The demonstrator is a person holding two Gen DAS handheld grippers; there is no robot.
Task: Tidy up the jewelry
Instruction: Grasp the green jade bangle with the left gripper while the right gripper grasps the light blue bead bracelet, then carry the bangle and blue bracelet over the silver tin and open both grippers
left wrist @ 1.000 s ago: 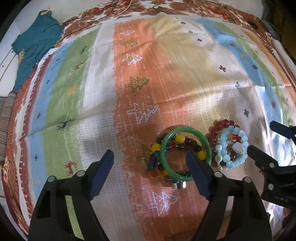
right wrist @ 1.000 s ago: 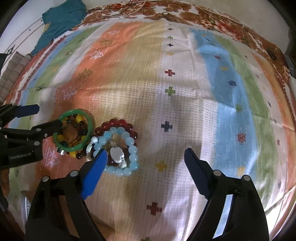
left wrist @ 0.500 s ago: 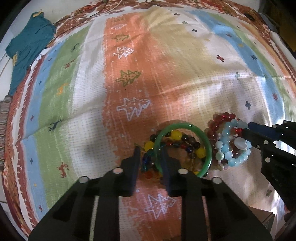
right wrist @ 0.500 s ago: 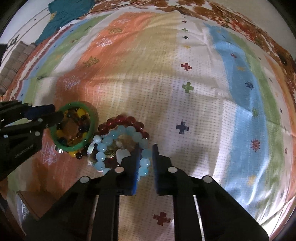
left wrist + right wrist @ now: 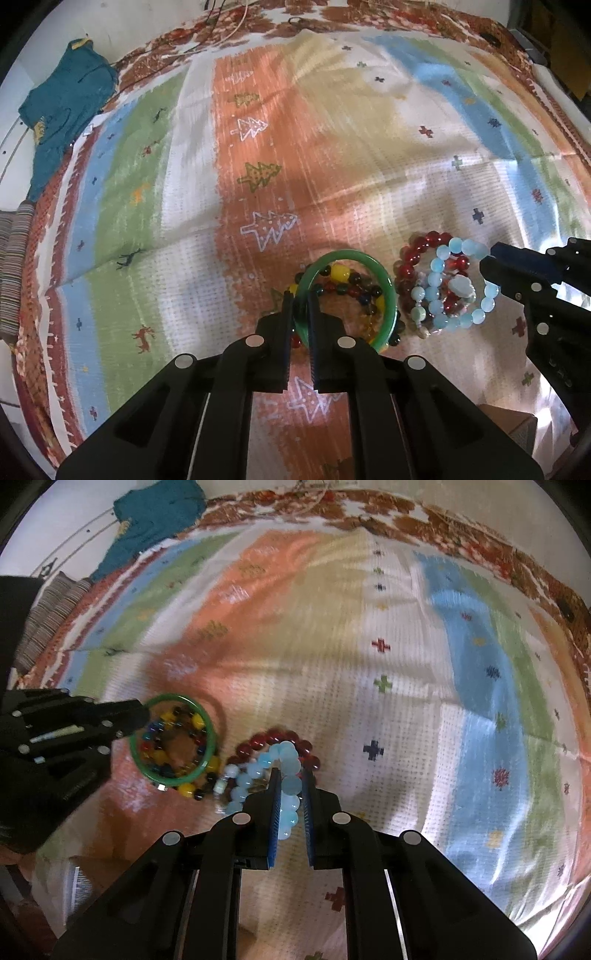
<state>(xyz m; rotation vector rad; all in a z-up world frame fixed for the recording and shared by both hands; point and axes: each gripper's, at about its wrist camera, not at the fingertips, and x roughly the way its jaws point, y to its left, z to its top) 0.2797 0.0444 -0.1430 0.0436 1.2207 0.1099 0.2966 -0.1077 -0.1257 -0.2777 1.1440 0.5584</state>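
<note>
On the patterned cloth (image 5: 332, 155), the green bangle (image 5: 354, 258) is clamped by the left claw (image 5: 300, 301), the pale blue bead bracelet (image 5: 290, 786) by the right claw (image 5: 291, 775); tangled neighbouring strands could be dragged along.

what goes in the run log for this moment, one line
left tool: shut on green bangle | right tool: shut on pale blue bead bracelet | both on striped cloth
</note>
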